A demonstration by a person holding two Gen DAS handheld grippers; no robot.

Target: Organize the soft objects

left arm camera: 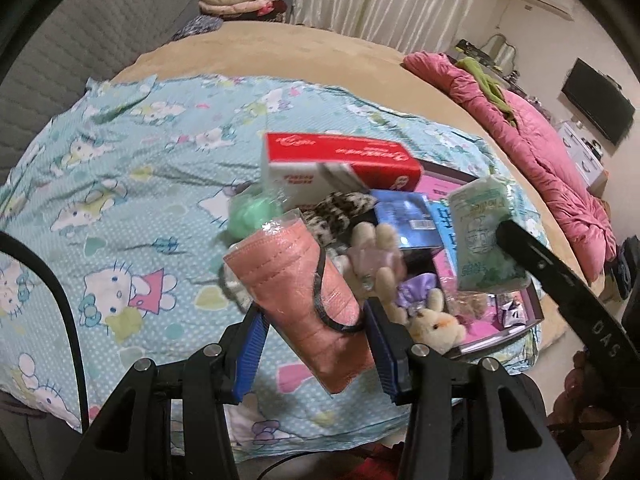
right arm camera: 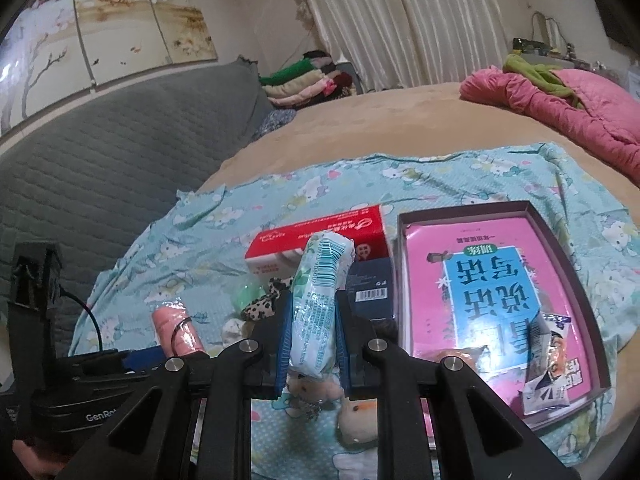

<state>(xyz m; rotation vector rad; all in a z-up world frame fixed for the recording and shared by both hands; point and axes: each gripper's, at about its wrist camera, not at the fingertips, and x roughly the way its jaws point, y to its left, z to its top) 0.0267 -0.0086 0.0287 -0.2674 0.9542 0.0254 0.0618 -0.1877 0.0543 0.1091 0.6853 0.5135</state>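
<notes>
My left gripper [left arm camera: 316,320] is shut on a pink face-mask pack [left arm camera: 304,292] in clear wrap, held above the Hello Kitty sheet [left arm camera: 120,200]. My right gripper [right arm camera: 314,320] is shut on a green-and-white tissue pack [right arm camera: 316,300], which stands upright between the blue pads [right arm camera: 284,340]. The left wrist view shows that tissue pack [left arm camera: 484,236] at the right. The mask pack [right arm camera: 178,332] shows at lower left in the right wrist view. Below lie a plush bunny [left arm camera: 436,324], a leopard-print soft item [left arm camera: 340,208] and a green soft lump [left arm camera: 252,212].
A red-and-white box [right arm camera: 320,240] and a dark blue box [right arm camera: 372,284] lie beside a shallow tray [right arm camera: 560,240] with a pink book and a snack packet [right arm camera: 548,360]. A pink quilt [right arm camera: 560,100] lies at the far right. A grey headboard [right arm camera: 120,160] and folded clothes [right arm camera: 304,80] are behind.
</notes>
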